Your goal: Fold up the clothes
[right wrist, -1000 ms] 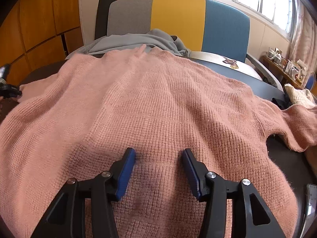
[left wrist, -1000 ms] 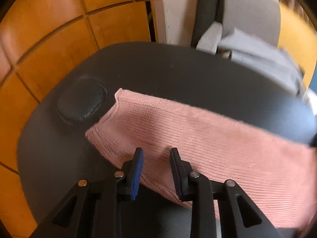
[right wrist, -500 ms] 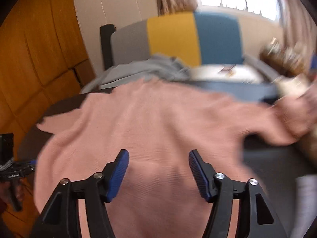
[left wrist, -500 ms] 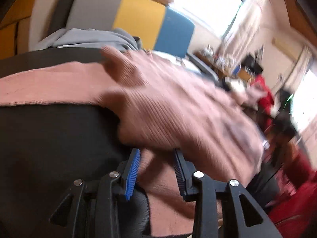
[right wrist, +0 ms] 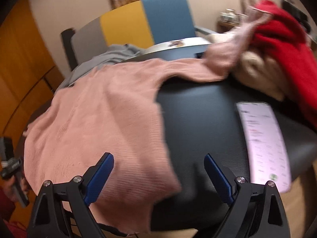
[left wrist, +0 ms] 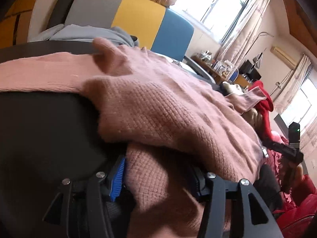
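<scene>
- A pink knit sweater [right wrist: 103,123] sprawls across a black padded table [right wrist: 200,123], one sleeve trailing toward 1 o'clock onto a heap of red and beige clothes [right wrist: 277,45].
- The left gripper [left wrist: 158,174] pinches a bunched wad of the sweater's edge at 6 o'clock in its own view, fabric filling the gap between the pads.
- The right gripper [right wrist: 158,170] hangs spread wide above the hem, holding nothing.
- A phone [right wrist: 263,144] lies at 3 o'clock on the table; a grey garment [right wrist: 118,54] sits at 11 o'clock.
- Judgement: the fold goes best if the right gripper takes the opposite hem corner, keeps tension even, and carries the cloth low.
</scene>
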